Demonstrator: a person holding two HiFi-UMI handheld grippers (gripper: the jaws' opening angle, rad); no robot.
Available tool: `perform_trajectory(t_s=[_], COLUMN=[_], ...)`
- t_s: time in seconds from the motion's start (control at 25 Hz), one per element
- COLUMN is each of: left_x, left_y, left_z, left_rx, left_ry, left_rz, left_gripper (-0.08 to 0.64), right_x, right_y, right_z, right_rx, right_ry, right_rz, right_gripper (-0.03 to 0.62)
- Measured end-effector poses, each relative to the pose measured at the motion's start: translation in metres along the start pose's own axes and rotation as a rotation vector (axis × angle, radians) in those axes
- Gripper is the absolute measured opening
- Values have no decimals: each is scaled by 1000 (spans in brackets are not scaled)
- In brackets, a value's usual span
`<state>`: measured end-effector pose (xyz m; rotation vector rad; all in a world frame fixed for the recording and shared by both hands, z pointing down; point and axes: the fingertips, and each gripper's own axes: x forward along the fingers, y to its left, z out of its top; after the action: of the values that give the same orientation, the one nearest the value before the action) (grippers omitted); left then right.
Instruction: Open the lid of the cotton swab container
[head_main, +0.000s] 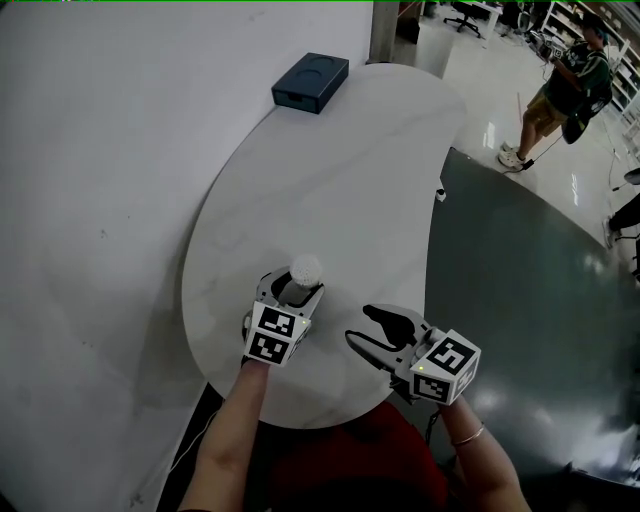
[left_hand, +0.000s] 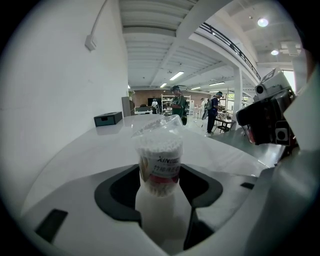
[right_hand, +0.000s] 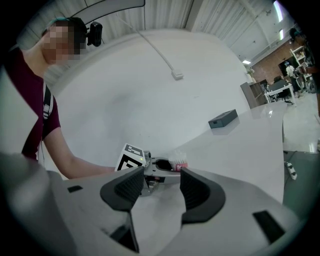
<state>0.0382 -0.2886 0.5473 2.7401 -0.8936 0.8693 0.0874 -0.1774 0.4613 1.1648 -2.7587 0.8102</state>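
On cotton swab container (left_hand: 159, 165): "XIN" lettering

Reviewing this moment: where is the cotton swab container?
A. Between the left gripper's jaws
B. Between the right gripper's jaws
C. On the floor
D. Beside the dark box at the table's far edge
A: in the left gripper view the cotton swab container stands upright between the jaws of the left gripper, with the pads against its sides. The right gripper has its jaws apart with nothing between them.

Cotton swab container (head_main: 306, 268) on table (head_main: 340, 170) in left gripper (head_main: 294, 285); right gripper (head_main: 360, 322) just right; box (head_main: 310, 82) far behind
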Motion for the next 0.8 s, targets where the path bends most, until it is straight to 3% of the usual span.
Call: perform_trajectory(t_s=[0.8], left_x=[12], left_y=[-3], left_z=[-11], left_rx=[56], left_ry=[73], left_rz=[-9], left_gripper=[256], right_x=[-1], right_y=[3], right_z=[-2], right_rx=[-3], right_ry=[-4], right_rz=[4], right_gripper=[239])
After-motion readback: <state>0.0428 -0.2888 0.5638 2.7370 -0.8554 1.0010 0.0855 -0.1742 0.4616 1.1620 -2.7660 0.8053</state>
